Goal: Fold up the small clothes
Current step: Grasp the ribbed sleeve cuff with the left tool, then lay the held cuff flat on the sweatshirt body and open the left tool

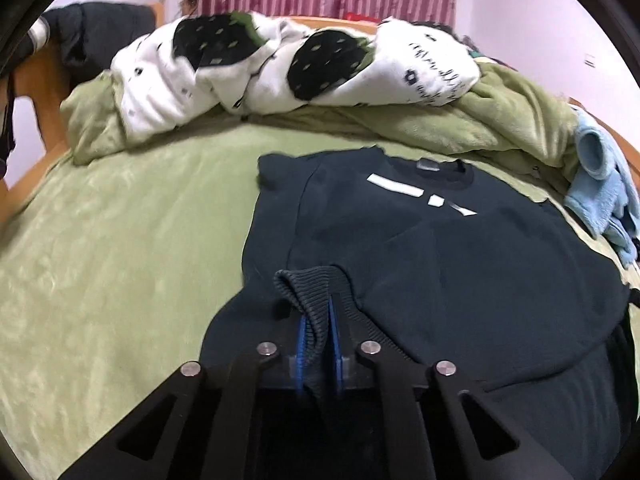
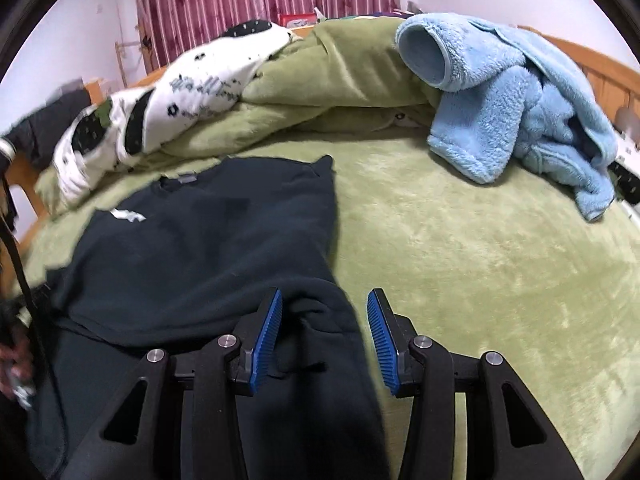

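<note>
A dark navy sweatshirt (image 1: 440,248) with a white chest mark lies flat on the green bed cover, collar away from me. My left gripper (image 1: 318,312) is shut on its ribbed sleeve cuff (image 1: 308,284), held over the body of the sweatshirt. In the right wrist view the same sweatshirt (image 2: 200,248) lies to the left. My right gripper (image 2: 325,308) is open, and the sweatshirt's right sleeve (image 2: 320,344) lies between its blue pads, which do not close on it.
A light blue fleece garment (image 2: 512,112) lies at the back right of the bed. A white and black patterned blanket (image 1: 280,72) and bunched green bedding (image 2: 340,72) lie along the back. The wooden bed frame (image 1: 36,80) borders the left side. The green cover (image 2: 500,260) spreads to the right.
</note>
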{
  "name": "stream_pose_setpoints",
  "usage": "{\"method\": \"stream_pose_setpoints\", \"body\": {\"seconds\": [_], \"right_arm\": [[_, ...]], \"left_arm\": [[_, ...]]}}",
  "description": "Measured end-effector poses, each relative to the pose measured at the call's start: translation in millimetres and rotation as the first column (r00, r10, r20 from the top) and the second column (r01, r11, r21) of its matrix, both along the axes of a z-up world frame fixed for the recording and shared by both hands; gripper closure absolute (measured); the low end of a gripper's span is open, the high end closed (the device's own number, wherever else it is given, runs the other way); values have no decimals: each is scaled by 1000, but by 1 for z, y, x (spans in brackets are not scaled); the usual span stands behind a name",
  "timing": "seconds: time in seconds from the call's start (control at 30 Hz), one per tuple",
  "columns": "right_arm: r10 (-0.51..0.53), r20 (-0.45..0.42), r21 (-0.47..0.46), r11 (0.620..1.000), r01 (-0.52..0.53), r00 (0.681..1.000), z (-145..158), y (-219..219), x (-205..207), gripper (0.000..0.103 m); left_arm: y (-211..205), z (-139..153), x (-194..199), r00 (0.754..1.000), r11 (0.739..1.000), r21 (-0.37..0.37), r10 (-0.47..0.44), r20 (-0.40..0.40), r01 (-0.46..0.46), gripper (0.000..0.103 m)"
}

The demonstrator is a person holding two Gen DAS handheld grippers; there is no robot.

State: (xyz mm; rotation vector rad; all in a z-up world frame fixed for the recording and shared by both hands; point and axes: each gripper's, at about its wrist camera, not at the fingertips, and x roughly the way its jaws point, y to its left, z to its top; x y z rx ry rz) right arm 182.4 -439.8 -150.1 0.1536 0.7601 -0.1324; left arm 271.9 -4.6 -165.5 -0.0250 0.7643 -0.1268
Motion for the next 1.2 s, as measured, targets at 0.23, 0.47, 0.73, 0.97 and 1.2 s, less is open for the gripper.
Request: {"method": "stream_pose_setpoints", "body": {"seconds": [0.23, 0.47, 0.73, 0.97, 1.2], "right_arm": [[-5, -49, -45, 999, 3, 999, -15, 1, 2, 59], [-7, -94, -99, 995, -2, 996, -23, 9, 5, 59], [-6, -60, -69, 998, 1, 998, -14, 5, 2, 59], [9, -69, -72, 997, -14, 998, -17, 7, 2, 59], [4, -84, -49, 999, -8, 996, -22, 4, 6, 59]], "left_arm": [[20, 26, -2, 1000, 996, -86, 10, 10, -9, 94], [26, 35, 2, 1000, 986, -164, 5, -9, -7, 94], [16, 25, -7, 1000, 998, -59, -23, -2, 23, 93], [9, 19, -5, 1000, 999, -37, -28, -13, 27, 92], [0, 18, 6, 999, 998, -47, -32, 14, 33, 80]]}}
